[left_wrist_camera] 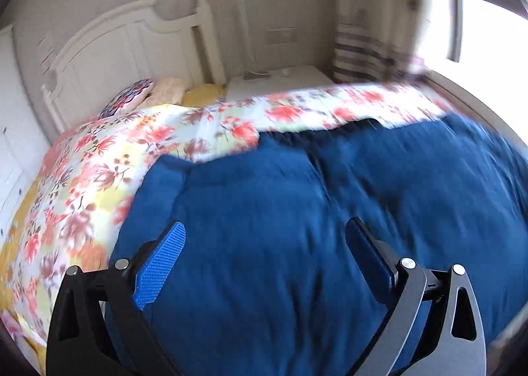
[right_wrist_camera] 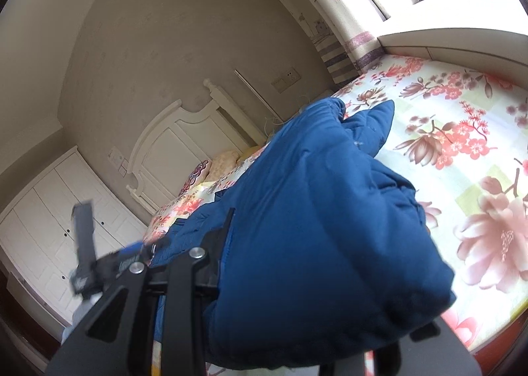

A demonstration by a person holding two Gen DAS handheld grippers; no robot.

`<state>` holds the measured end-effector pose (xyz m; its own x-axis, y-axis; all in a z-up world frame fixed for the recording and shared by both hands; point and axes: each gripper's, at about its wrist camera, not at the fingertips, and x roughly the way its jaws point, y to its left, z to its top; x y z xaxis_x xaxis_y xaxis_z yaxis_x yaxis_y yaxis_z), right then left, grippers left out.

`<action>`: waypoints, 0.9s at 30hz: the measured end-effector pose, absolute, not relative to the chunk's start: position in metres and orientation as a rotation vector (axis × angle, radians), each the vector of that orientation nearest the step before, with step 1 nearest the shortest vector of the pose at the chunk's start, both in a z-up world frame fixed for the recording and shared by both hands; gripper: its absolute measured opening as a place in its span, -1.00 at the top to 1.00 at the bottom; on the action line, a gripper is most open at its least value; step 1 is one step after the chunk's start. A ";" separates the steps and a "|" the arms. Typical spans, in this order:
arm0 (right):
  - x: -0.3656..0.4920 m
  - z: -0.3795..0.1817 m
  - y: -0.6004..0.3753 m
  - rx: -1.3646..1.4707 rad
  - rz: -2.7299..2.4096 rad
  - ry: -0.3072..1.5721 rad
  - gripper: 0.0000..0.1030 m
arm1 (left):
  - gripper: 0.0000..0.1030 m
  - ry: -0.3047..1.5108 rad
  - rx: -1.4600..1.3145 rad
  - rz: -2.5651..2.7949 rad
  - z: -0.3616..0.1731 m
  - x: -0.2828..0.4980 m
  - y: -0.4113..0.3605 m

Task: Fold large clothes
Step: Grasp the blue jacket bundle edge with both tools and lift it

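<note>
bed (left_wrist_camera: 82,171) with floral cover carries the blue padded jacket (left_wrist_camera: 297,211), spread across it. step in hand, as judged: mid-fold. right hand-held gripper (right_wrist_camera: 297,277) is buried in a lifted, bunched part of the jacket, apparently clamped on it, jaws hidden. left hand-held gripper (left_wrist_camera: 265,237) hovers over the jacket, jaws wide apart, empty. next: left pins or takes an edge.
</note>
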<state>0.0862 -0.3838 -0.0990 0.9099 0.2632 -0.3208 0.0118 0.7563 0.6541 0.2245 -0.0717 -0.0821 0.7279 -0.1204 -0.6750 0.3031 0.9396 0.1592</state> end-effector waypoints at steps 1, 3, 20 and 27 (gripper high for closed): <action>0.086 -0.096 -0.382 0.700 0.138 0.411 0.44 | -0.83 0.737 0.301 -0.263 -0.090 0.214 -0.076; 0.085 -0.084 -0.372 0.664 0.135 0.407 0.43 | -0.84 0.744 0.379 -0.298 -0.123 0.195 -0.088; 0.136 -0.093 0.008 -0.983 0.206 0.471 0.28 | -0.90 0.746 -0.641 -0.667 -0.085 0.243 0.180; 0.131 -0.119 0.013 -1.037 0.186 0.390 0.26 | -0.90 0.904 -0.781 -0.774 -0.129 0.274 0.174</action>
